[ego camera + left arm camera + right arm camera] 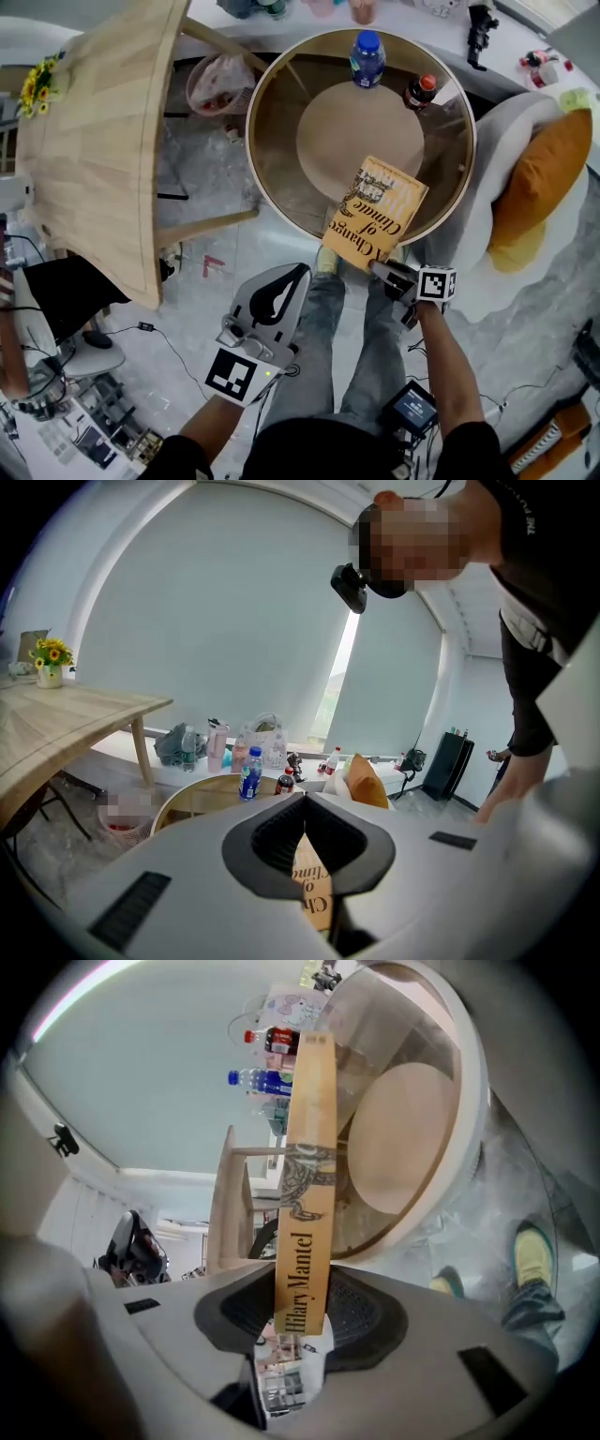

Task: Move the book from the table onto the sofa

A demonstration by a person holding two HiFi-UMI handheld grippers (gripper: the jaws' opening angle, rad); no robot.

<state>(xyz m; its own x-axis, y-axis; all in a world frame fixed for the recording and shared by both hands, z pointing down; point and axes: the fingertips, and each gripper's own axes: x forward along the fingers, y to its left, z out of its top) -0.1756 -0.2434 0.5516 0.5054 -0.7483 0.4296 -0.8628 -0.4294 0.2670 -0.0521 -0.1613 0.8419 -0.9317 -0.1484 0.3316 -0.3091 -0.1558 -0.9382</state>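
The yellow book (375, 211) lies slanted over the near rim of the round glass table (258, 159), with its near end sticking out past the edge. My right gripper (380, 270) is shut on that near end. In the right gripper view the book's spine (305, 1194) stands between the dark pads (375, 1321) of the right gripper (300, 1321). My left gripper (302, 270) hangs lower at the left, shut and holding nothing. In the left gripper view, part of the book's cover (314, 892) shows below the tips of the left gripper (305, 803). The sofa (497, 272) is at the right.
A blue-capped water bottle (367, 58) and a cola bottle (420, 91) stand on the table's far side. An orange cushion (544, 178) lies on the sofa. A wooden table (94, 141) fills the left, with a lined bin (217, 84) beside it. The person's legs (356, 337) are below.
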